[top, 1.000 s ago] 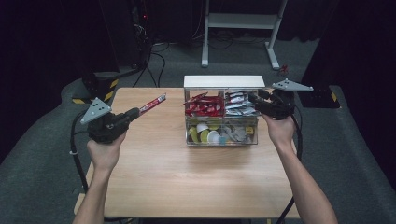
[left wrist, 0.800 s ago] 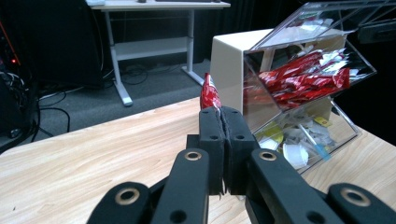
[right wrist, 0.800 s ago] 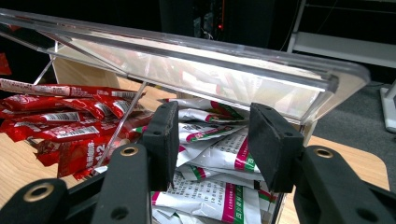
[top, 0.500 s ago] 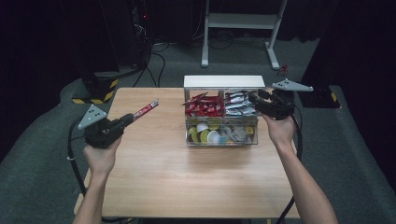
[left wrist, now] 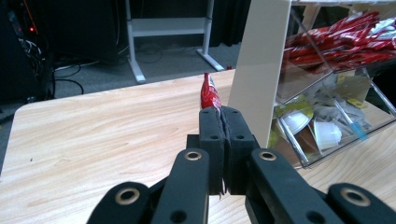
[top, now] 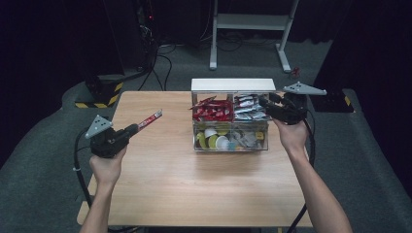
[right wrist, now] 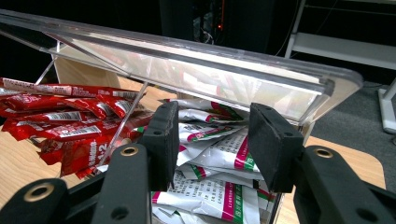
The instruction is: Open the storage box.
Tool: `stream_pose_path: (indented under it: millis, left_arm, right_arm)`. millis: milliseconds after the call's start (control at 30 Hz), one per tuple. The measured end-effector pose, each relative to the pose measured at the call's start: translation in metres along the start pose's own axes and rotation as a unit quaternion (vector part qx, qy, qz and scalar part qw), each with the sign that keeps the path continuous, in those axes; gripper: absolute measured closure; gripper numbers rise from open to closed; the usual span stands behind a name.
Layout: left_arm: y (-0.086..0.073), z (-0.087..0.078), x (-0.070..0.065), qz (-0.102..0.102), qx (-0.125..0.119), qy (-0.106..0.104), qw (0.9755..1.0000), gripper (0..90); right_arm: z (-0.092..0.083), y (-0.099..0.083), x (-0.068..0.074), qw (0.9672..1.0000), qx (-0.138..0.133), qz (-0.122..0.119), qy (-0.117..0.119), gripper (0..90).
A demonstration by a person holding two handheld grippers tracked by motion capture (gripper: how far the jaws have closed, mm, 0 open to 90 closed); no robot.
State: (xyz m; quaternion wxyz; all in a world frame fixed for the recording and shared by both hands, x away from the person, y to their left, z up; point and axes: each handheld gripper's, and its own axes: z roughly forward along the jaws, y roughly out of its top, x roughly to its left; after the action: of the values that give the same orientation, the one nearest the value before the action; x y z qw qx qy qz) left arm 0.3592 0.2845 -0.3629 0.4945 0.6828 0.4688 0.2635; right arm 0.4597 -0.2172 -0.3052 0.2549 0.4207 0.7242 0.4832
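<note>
Pinching a red stick sachet (top: 149, 119) by its end, the left gripper (top: 130, 130) has its jaws pressed together on it above the left part of the table (top: 160, 189), well apart from the clear organiser box (top: 231, 143). The right gripper (top: 266, 103) waits with jaws spread and nothing between them at the box's far-right compartment of white sachets (right wrist: 219, 158), beside the red sachets (top: 212, 109) in the far-left one. I judge the sachet is mid-transfer; the next move calls for lowering it flat onto the table before the grip lets go.
</note>
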Motion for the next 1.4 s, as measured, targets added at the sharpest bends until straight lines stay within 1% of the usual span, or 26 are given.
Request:
stream_pose_path:
  millis: [100, 233, 267, 433, 633, 733, 967, 1067, 1300, 1400]
  left_arm:
    - [-0.005, 0.002, 0.001, -0.006, 0.001, -0.001, 1.0000, 88.4]
    - [-0.011, 0.007, 0.001, -0.008, 0.003, 0.003, 1.0000, 88.4]
    - [-0.013, 0.009, 0.002, -0.012, 0.005, 0.003, 0.9999, 88.4]
    - [-0.024, 0.021, 0.002, -0.016, 0.015, 0.005, 0.9997, 88.3]
    - [-0.033, 0.029, 0.003, -0.022, 0.021, 0.008, 0.9995, 88.3]
    - [-0.039, 0.035, 0.001, -0.020, 0.028, 0.009, 0.9994, 88.3]
    - [-0.051, 0.055, -0.004, -0.023, 0.044, 0.005, 0.9987, 88.2]
    - [-0.055, 0.062, -0.008, -0.023, 0.047, 0.004, 0.9986, 88.1]
    - [-0.063, 0.073, -0.011, -0.025, 0.055, 0.004, 0.9981, 88.0]
    - [-0.066, 0.077, -0.012, -0.022, 0.062, 0.007, 0.9978, 88.0]
  right_arm:
    - [0.000, 0.000, 0.000, 1.0000, 0.000, 0.000, 0.000, 53.9]
    - [0.000, 0.000, 0.000, 1.0000, 0.000, -0.001, -0.001, 53.8]
    - [0.000, 0.000, 0.000, 1.0000, 0.000, -0.001, -0.001, 53.8]
    - [-0.001, 0.000, 0.000, 1.0000, -0.001, -0.003, -0.001, 53.9]
    - [-0.002, 0.000, 0.000, 1.0000, -0.002, -0.003, -0.001, 53.9]
    - [-0.001, 0.000, 0.000, 1.0000, -0.002, -0.002, -0.001, 53.9]
    - [-0.001, 0.000, 0.001, 1.0000, -0.003, -0.001, -0.002, 53.8]
    - [-0.001, 0.000, 0.000, 1.0000, -0.003, -0.001, -0.001, 53.8]
    - [-0.001, 0.000, 0.001, 1.0000, -0.004, 0.000, -0.001, 53.8]
    - [-0.001, 0.000, 0.000, 1.0000, -0.004, 0.000, -0.001, 53.8]
